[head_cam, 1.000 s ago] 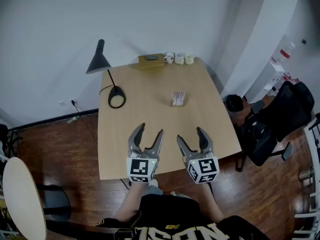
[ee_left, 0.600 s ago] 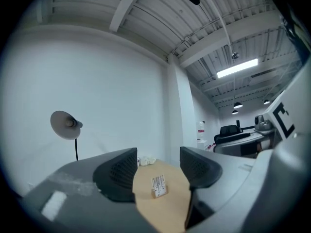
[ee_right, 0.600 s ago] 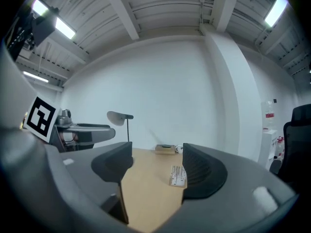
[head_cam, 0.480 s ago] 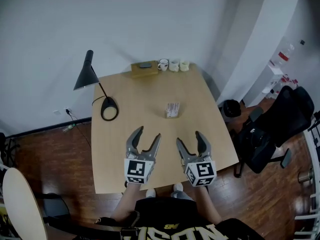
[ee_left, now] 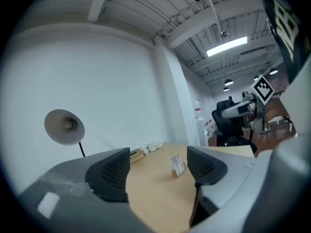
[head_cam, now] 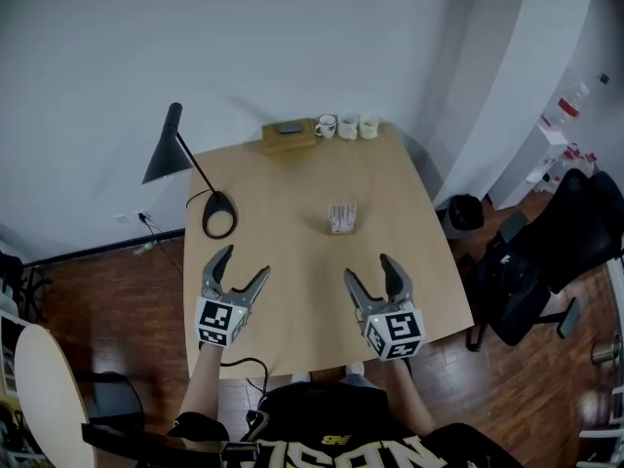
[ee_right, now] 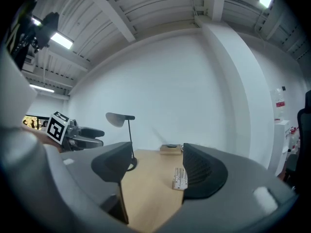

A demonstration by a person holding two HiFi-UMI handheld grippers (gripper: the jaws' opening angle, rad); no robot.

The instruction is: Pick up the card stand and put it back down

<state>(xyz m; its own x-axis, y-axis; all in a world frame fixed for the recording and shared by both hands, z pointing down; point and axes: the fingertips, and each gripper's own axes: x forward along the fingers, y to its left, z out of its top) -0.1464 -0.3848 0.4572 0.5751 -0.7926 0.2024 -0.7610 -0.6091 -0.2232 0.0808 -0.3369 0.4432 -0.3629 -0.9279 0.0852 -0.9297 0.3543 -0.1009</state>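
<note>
Card stand (head_cam: 342,218) at table (head_cam: 292,271) centre — lamp (head_cam: 220,214) left, cups (head_cam: 348,127) at far edge

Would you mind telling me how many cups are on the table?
3, in a row at the far edge of the table: left cup, middle cup, right cup.

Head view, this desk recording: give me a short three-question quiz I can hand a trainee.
1. True or false: the right gripper is shut on the small wooden card stand.
2. The black desk lamp stands by which side of the light wooden table? A) the person's left B) the person's right C) the near edge
3. Fill in: ___ small pale cups stand in a row at the table's far edge.
Key: 1 false, the gripper is open and empty, and the stand sits farther up the table; 2 A; 3 three.
</note>
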